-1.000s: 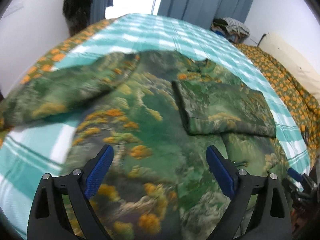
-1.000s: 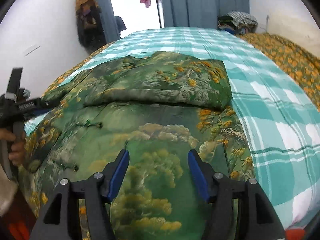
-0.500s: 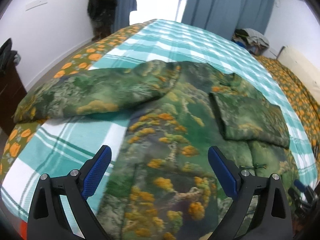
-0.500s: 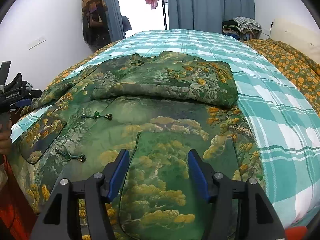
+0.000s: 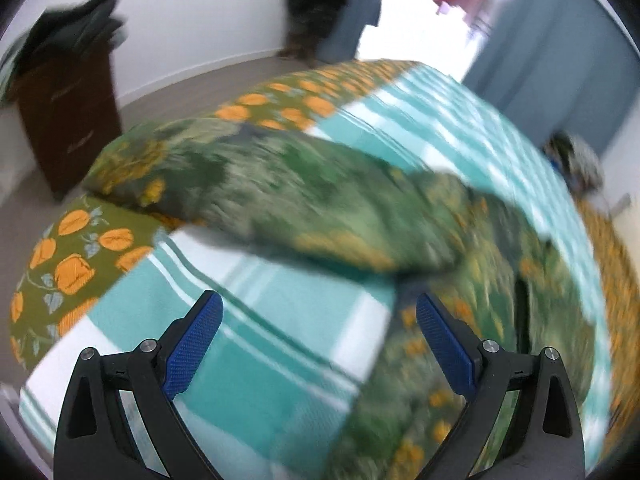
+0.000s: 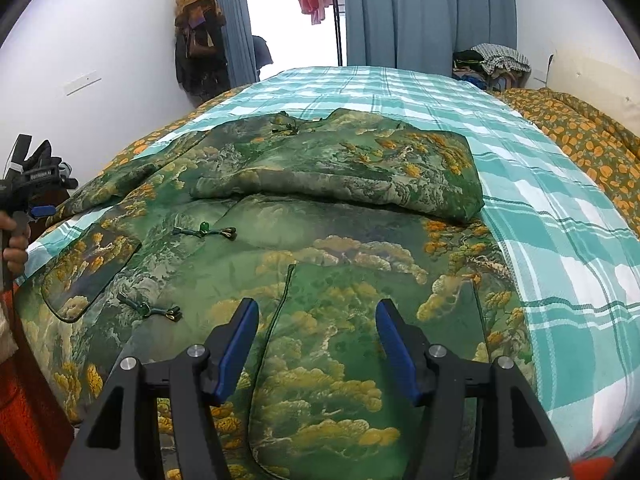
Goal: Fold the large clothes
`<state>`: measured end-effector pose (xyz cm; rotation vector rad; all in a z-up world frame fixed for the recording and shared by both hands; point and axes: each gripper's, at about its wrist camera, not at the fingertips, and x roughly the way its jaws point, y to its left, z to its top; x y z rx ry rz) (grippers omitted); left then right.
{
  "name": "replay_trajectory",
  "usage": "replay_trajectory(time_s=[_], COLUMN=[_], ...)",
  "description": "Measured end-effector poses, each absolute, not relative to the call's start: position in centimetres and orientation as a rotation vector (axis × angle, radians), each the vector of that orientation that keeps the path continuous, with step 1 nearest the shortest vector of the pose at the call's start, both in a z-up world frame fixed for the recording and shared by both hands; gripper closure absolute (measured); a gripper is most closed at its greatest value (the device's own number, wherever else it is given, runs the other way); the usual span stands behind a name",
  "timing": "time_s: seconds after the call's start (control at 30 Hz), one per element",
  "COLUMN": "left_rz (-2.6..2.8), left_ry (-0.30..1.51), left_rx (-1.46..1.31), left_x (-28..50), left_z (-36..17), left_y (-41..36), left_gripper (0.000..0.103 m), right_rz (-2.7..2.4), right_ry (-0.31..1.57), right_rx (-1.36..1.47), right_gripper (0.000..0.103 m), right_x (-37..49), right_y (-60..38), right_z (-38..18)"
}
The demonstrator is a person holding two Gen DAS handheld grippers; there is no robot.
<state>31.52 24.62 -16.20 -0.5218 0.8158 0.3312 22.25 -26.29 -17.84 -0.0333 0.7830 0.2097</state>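
Swinging leftward since a second ago, the left claw (image 5: 316,340), jaws apart and empty, now faces the unfolded left sleeve (image 5: 256,196) of the green robe (image 6: 320,240) spread on the bed (image 6: 560,240), while the right claw (image 6: 316,336), likewise released, hovers over the hem; the right sleeve (image 6: 360,172) is folded in, the rest remains.

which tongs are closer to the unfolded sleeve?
Left. The left tongs are open just short of the unfolded sleeve; the right tongs hover open over the jacket's pocket, across the garment.
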Motion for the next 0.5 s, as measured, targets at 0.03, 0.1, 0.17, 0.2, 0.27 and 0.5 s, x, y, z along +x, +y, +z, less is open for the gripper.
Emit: replay_trajectory(time_s=[0.03, 0.1, 0.17, 0.2, 0.27, 0.5], left_rz=[0.343, 0.390, 0.402, 0.408, 0.430, 0.508], left_ry=[0.804, 0.801, 0.812, 0.831, 0.857, 0.707], left_rx=[-0.566, -0.650, -0.730, -0.776, -0.871, -1.018], left_x=[31.9, 33.0, 34.2, 34.8, 35.6, 35.7], left_z=[-16.5, -17.5, -19.0, -19.9, -22.0, -23.1], left_y=[26.1, 28.9, 30.9, 31.8, 33.4, 36.8], left_gripper=[0.005, 0.005, 0.005, 0.005, 0.006, 0.040], right_rz=[0.209, 0.211, 0.217, 0.219, 0.225, 0.225], right_ry=[0.785, 0.789, 0.797, 0.800, 0.810, 0.838], right_rx=[-0.037, -0.043, -0.052, -0.057, -0.067, -0.101], right_gripper=[0.041, 0.041, 0.041, 0.041, 0.041, 0.041], right_x=[22.3, 22.4, 22.5, 22.5, 22.6, 22.8], right_y=[-26.1, -25.8, -25.4, -25.2, -24.8, -24.1], right_z=[-17.9, -18.1, -18.3, -18.4, -18.6, -19.5])
